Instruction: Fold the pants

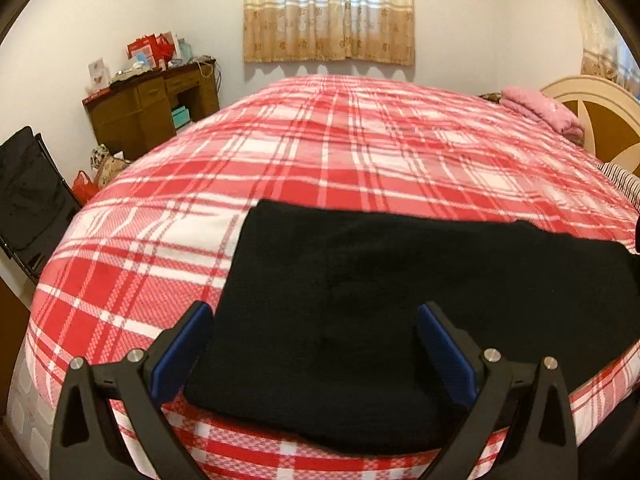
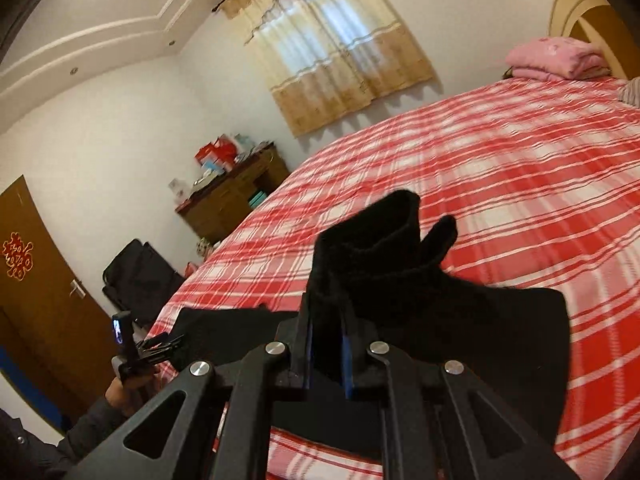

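I see a bed (image 1: 320,152) covered by a red-and-white plaid blanket (image 1: 168,240), which fills most of both views. The black pants (image 1: 360,320) lie on the blanket at the near edge of the bed. In the left wrist view they form 1 flat dark rectangle.

The left hand-held gripper (image 1: 314,322) stands wide open above the near left part of the pants; its 2 blue-padded fingers (image 1: 444,352) hold nothing.

The right hand-held gripper (image 2: 326,336) is closed down on a bunched end of the pants (image 2: 380,256), raised off the blanket while the rest lies flat below.

Room: a patterned beige curtain (image 1: 328,12) hangs on the far wall. A brown wooden desk (image 1: 148,112) stands in the far left corner, loaded with red bags and boxes (image 1: 154,50). A folded pink cloth (image 1: 540,110) rests at the head of the bed beside a cream headboard (image 1: 592,92). A brown door (image 2: 44,292) carries a red ornament (image 2: 17,255).
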`<state>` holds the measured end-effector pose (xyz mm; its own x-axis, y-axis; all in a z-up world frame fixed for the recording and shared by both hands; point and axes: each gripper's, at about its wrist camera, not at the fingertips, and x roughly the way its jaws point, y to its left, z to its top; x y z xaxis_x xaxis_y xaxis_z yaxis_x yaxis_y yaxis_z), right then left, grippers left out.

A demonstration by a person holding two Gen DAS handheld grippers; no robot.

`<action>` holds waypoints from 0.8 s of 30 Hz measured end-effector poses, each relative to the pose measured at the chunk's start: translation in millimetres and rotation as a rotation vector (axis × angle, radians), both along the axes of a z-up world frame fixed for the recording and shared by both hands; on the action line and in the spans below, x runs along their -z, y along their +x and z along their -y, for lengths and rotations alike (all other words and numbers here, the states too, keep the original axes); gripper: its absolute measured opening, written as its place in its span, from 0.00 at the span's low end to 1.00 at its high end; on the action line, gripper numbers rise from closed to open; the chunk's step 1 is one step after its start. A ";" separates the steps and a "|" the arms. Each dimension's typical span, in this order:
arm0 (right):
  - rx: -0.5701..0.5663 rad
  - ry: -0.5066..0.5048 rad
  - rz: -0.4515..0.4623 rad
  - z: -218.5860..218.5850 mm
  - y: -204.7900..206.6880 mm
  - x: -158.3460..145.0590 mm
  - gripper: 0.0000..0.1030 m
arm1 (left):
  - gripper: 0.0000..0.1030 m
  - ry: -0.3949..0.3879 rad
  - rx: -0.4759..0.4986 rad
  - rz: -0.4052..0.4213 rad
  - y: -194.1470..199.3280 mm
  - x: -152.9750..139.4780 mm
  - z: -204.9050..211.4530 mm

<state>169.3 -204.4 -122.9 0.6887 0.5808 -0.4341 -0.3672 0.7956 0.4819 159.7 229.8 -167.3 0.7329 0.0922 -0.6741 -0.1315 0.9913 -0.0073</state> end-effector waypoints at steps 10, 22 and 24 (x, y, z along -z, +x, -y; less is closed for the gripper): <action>-0.049 -0.090 -0.039 -50.8 4.7 30.0 0.10 | 1.00 0.006 -0.007 0.004 -1.1 3.8 2.8; -0.112 -0.303 -0.041 -109.0 13.5 68.8 0.10 | 1.00 -0.034 -0.028 0.057 -9.5 -8.4 0.5; -0.124 -0.343 -0.048 -113.8 14.0 76.4 0.10 | 1.00 -0.008 -0.017 0.091 -13.3 -20.0 8.7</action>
